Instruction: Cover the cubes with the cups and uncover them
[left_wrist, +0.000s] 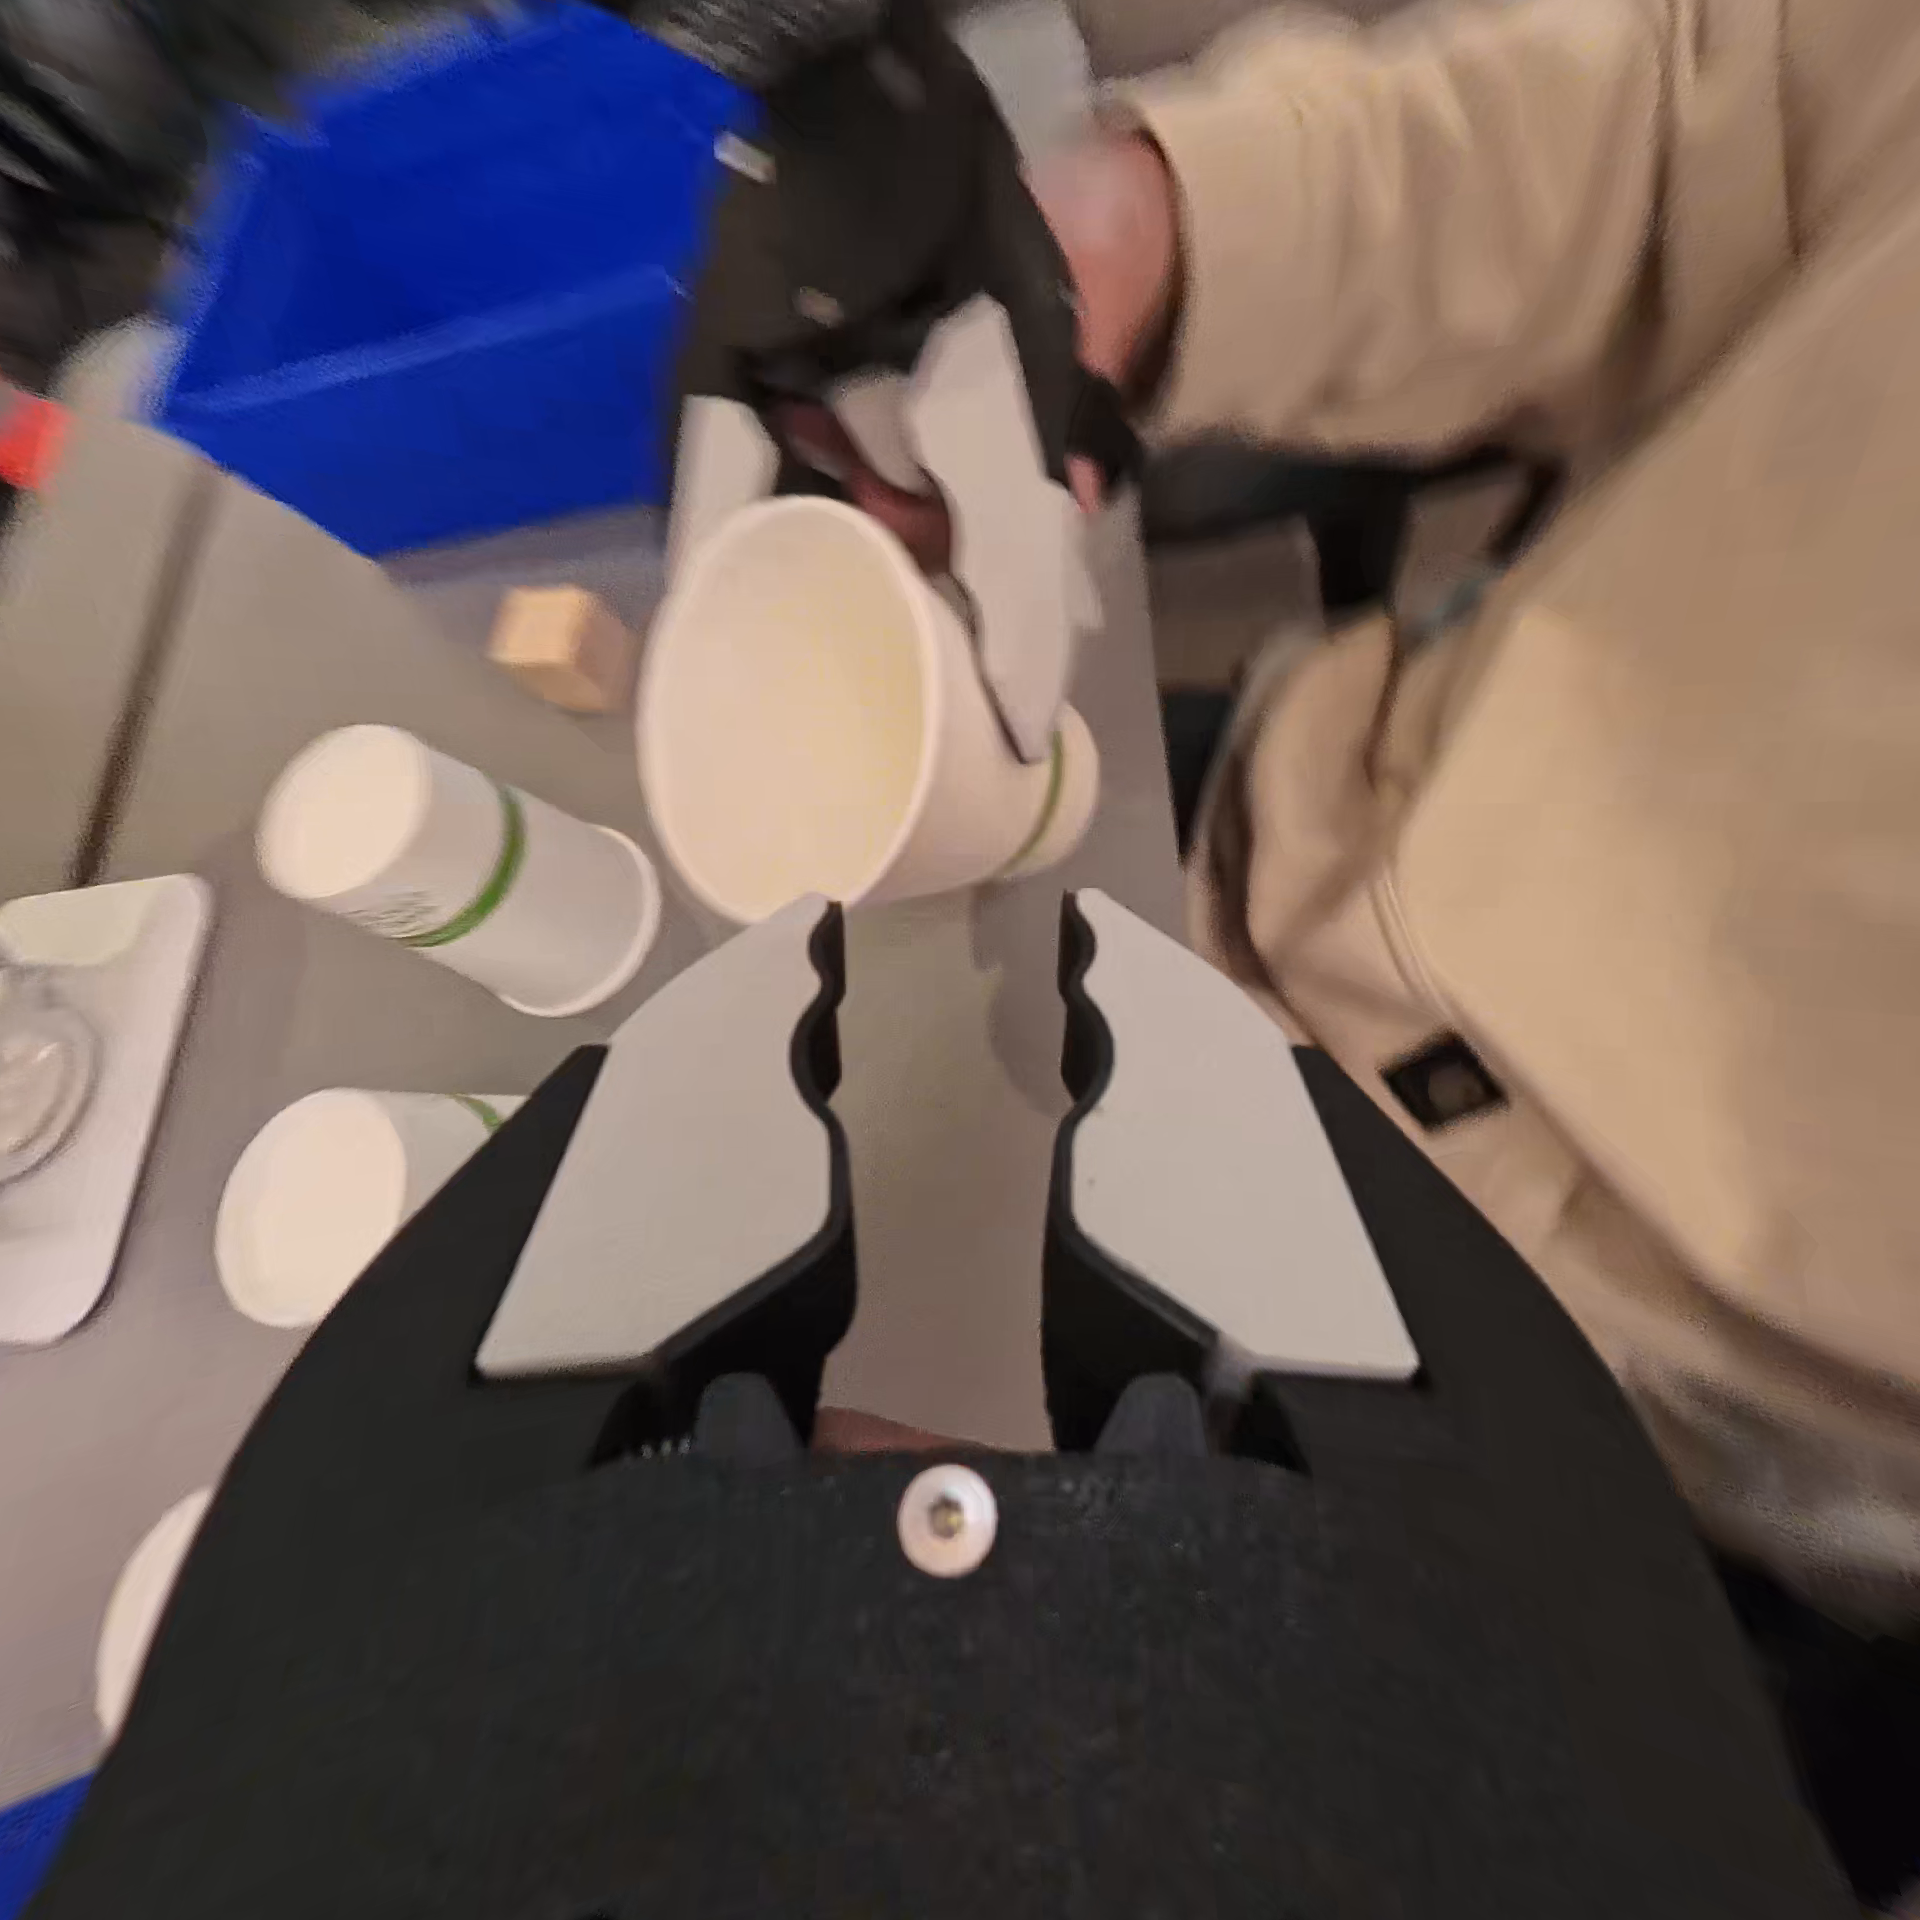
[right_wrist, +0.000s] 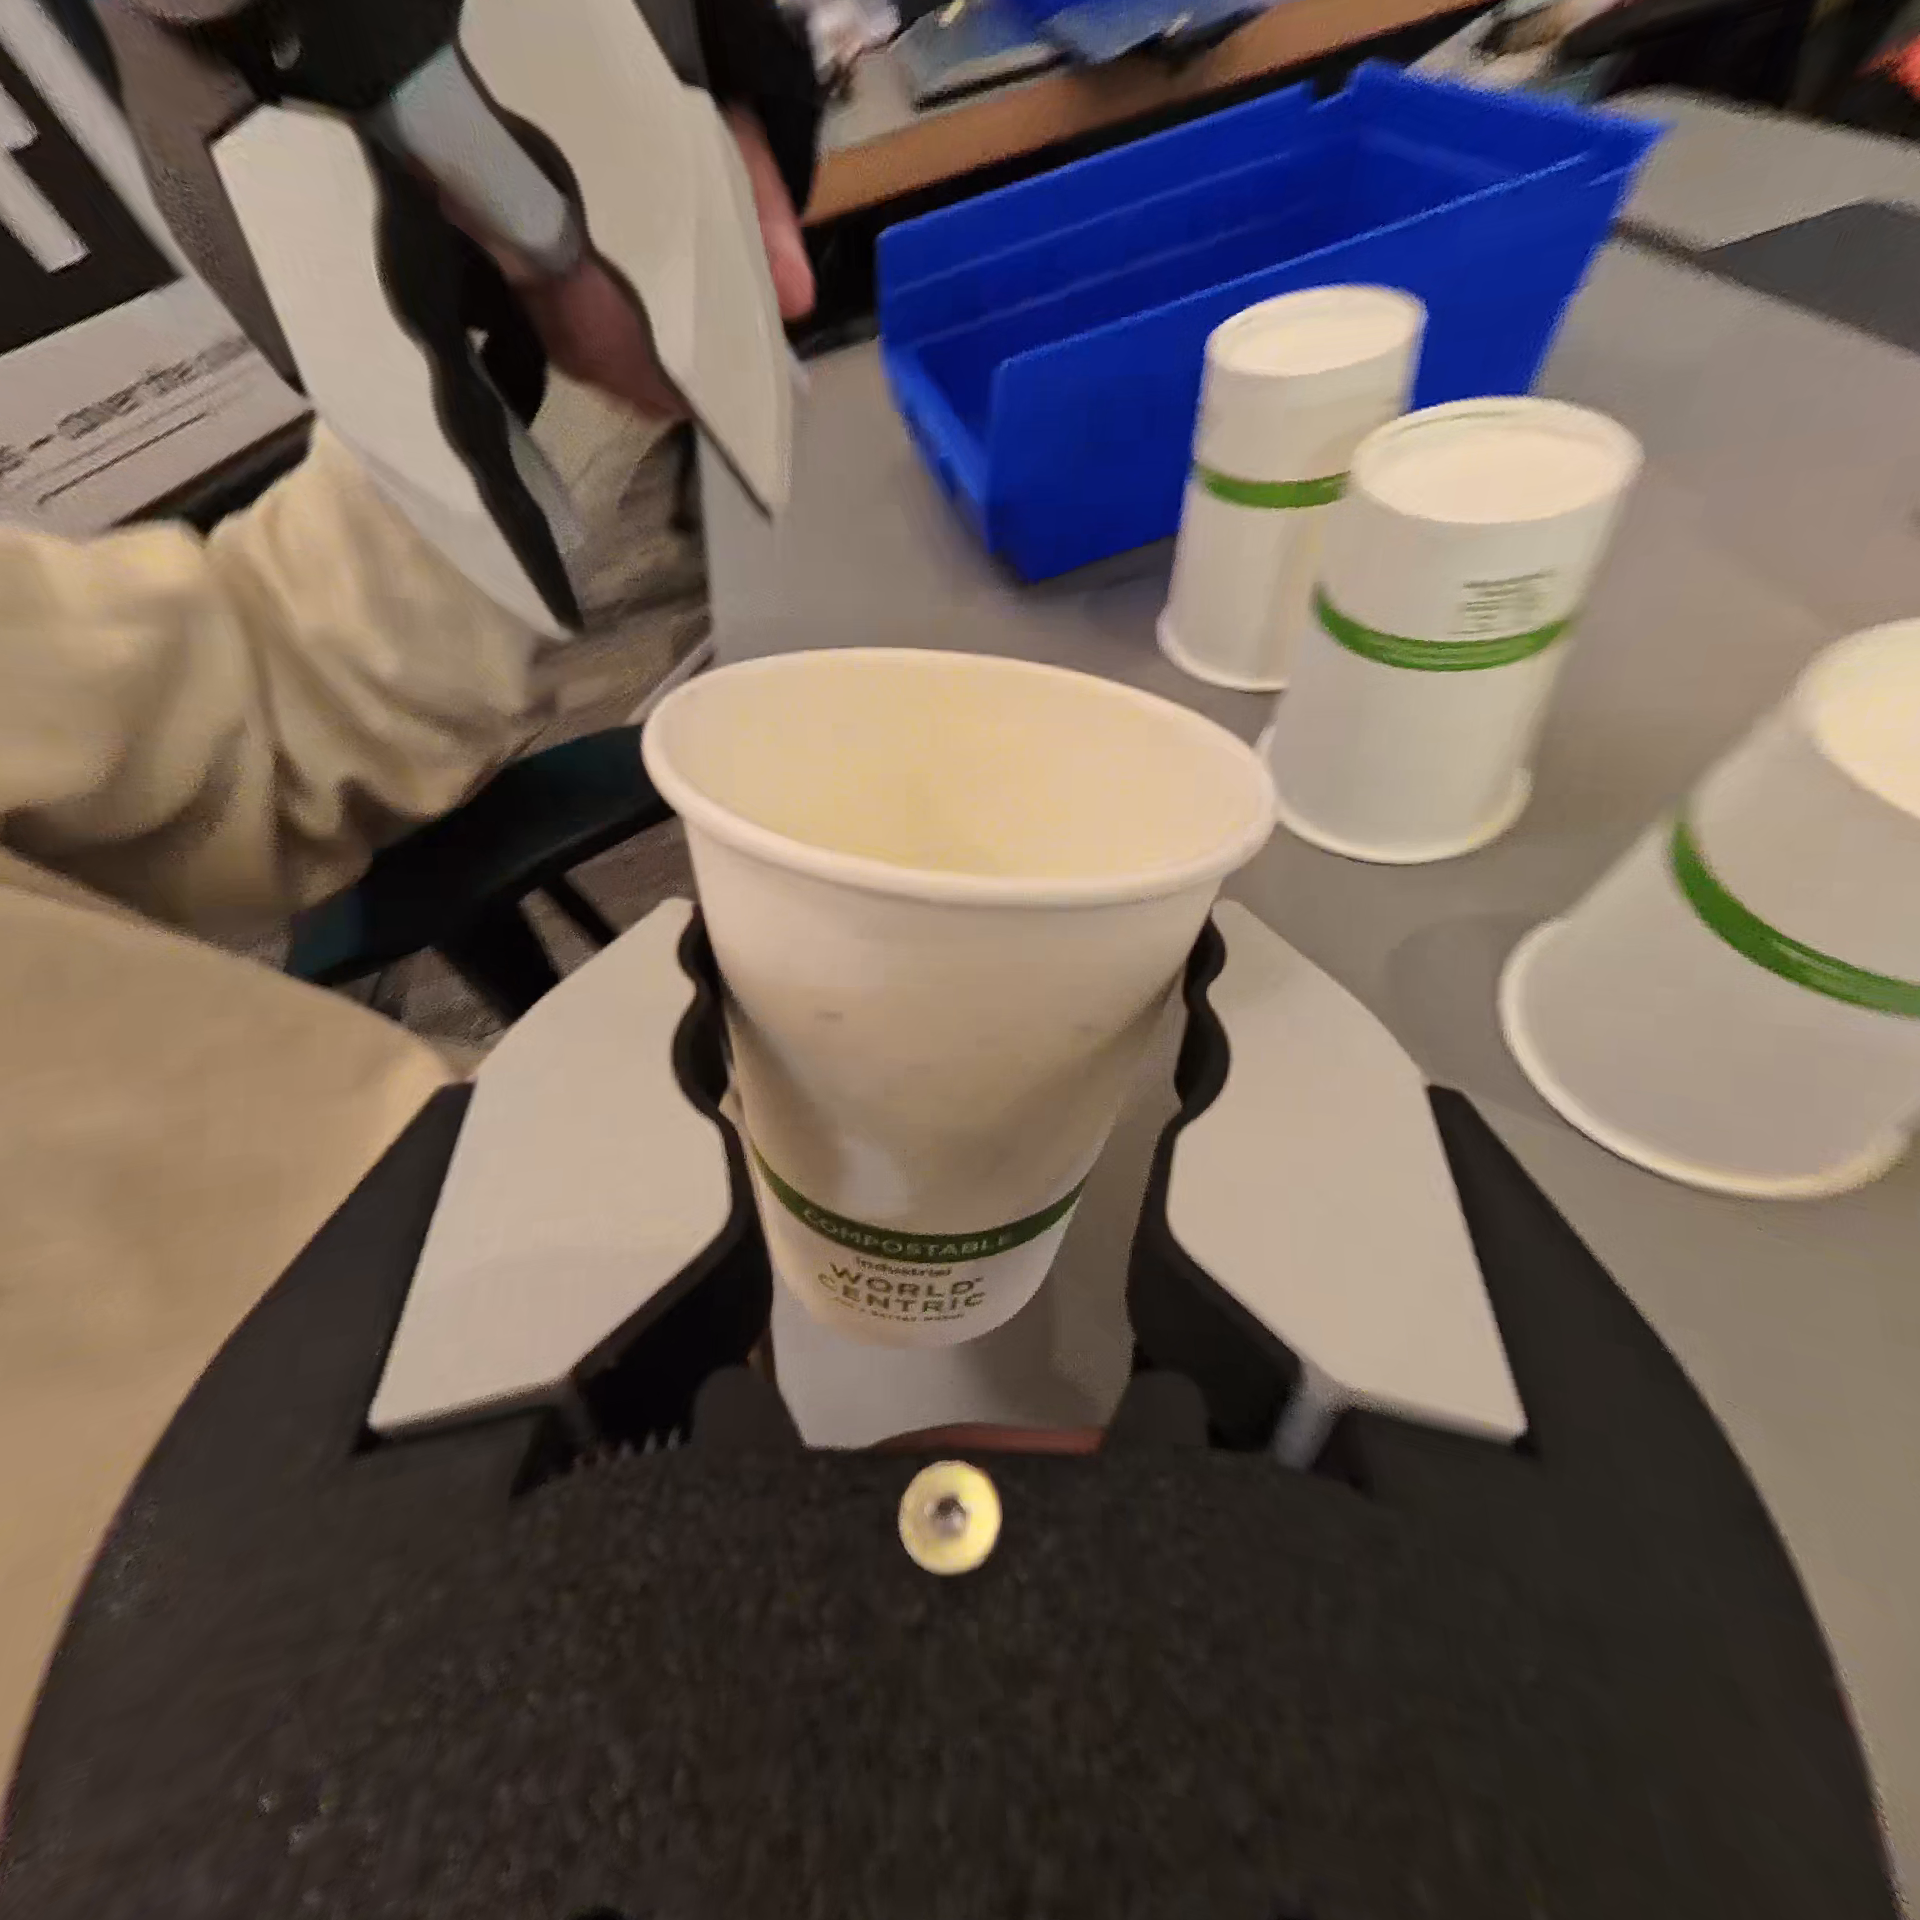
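Note:
My right gripper (right_wrist: 951, 925) is shut on a white paper cup with a green band (right_wrist: 956, 883), held in the air with its open mouth facing away from the gripper. In the left wrist view this cup (left_wrist: 800, 707) hangs tilted just beyond my left gripper (left_wrist: 951, 914), which is open and empty. A bare wooden cube (left_wrist: 561, 644) lies on the grey table (left_wrist: 312, 623) behind the held cup. Three more cups stand upside down on the table (right_wrist: 1288, 478) (right_wrist: 1444, 644) (right_wrist: 1766, 935). What is under them is hidden.
A blue plastic bin (right_wrist: 1195, 312) stands at the back of the table. A white tray (left_wrist: 94, 1091) holding a clear glass object lies at the left. The person's beige jacket (left_wrist: 1558, 727) fills the right of the left wrist view. A dark chair (right_wrist: 468, 862) is beside the table.

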